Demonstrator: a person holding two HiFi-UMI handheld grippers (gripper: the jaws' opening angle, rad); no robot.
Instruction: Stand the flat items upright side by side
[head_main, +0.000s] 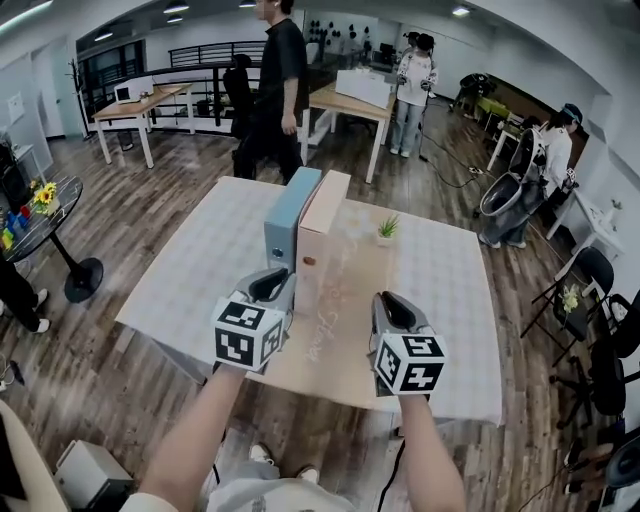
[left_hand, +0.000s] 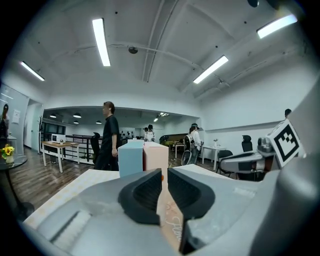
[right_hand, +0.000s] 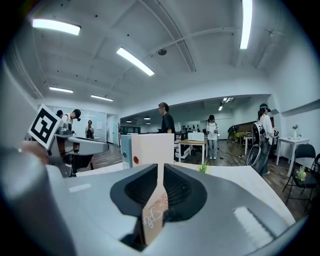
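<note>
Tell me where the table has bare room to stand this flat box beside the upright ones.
Bare cloth lies between the pink box and the small potted plant, and widely left of the blue box. The near edge is crowded by the flat box.

Bright, even indoor light from ceiling tube lights, and the tubes blow out to white glare. Shadows are soft, only faint under the table edge. Heavy fisheye in all views: walls and ceiling bow, and both gripper views have black vignette corners. Nearest foreground is soft and out of focus; the far room is fairly sharp. The pink flat board looks washed-out and smeared in head view.
</note>
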